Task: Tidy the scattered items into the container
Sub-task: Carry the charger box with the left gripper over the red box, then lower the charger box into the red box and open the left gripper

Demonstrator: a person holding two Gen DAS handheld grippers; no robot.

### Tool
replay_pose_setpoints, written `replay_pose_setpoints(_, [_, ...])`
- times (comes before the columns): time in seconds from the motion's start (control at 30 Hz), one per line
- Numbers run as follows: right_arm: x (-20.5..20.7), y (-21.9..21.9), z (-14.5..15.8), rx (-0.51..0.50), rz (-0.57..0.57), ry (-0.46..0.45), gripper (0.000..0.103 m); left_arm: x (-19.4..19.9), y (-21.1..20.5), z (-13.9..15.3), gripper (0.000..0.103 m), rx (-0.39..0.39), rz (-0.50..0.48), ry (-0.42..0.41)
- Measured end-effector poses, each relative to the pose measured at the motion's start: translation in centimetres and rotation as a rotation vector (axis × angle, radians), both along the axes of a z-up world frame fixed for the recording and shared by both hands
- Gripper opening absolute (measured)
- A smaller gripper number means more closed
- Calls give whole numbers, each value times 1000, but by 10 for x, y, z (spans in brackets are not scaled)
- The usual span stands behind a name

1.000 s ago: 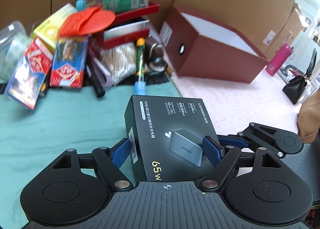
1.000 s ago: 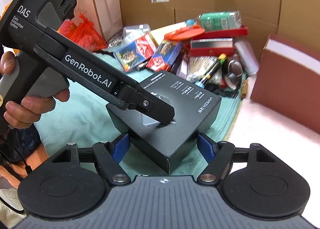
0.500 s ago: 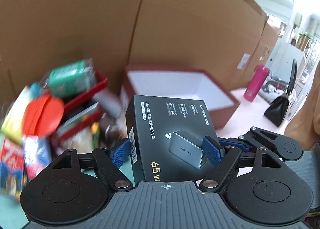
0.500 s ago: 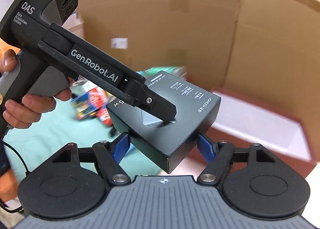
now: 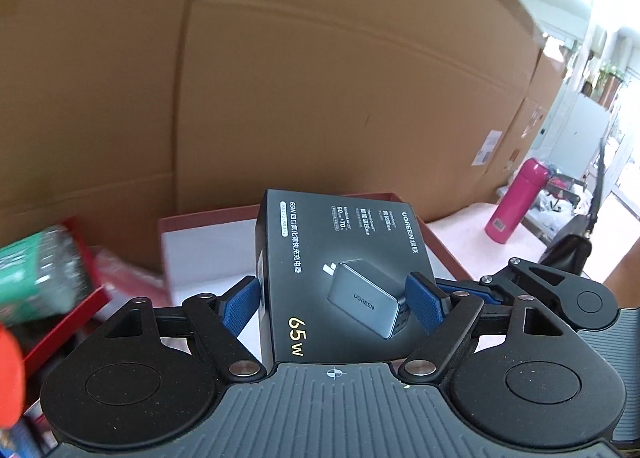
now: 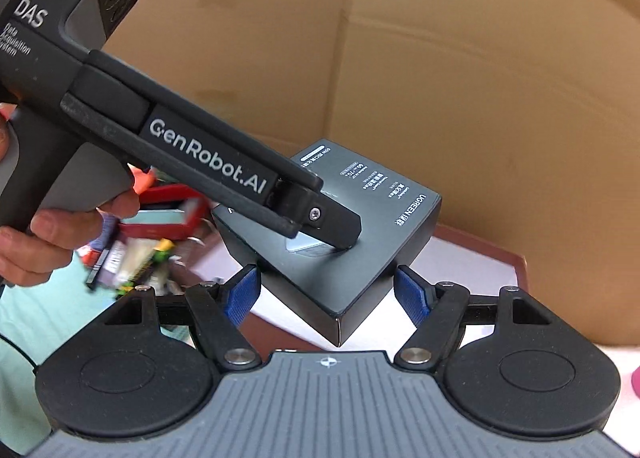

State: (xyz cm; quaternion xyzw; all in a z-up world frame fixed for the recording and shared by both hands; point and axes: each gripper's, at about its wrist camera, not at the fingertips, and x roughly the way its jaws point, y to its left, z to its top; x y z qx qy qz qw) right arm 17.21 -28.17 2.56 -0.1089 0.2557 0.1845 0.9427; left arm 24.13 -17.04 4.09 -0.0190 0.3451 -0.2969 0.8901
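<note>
Charger box hangs over the red container's white inside, pinched across its sides by left gripper and at two corners by right gripper. Risk: corner hold is thin; uneven release could tip it onto the rim. Cardboard wall stands behind.

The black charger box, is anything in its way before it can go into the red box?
Nothing visible blocks it. The black charger box is gripped by the left tongs and the right tongs, up in the air in front of the red box. The red box's white inside, as far as it shows, looks bare.
</note>
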Motion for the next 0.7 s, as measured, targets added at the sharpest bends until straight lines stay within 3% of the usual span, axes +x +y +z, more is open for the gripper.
replay_pose_setpoints(0.23, [53,-36,-20,29,-34,134,77,48,-38,-30,82,9,-11,108])
replay_pose_setpoints(0.4, [80,-49,-34,-7,-43,218,76,71,-58,-53,84,29,-22,181])
replay_pose_setpoints(0.6, [108,-49,-56,-109,-71,277,77,91,-85,-78,85,87,-27,244])
replay_pose_setpoints(0.7, [111,-39,-65,-222,-94,243,76,97,-94,-83,87,91,-61,292])
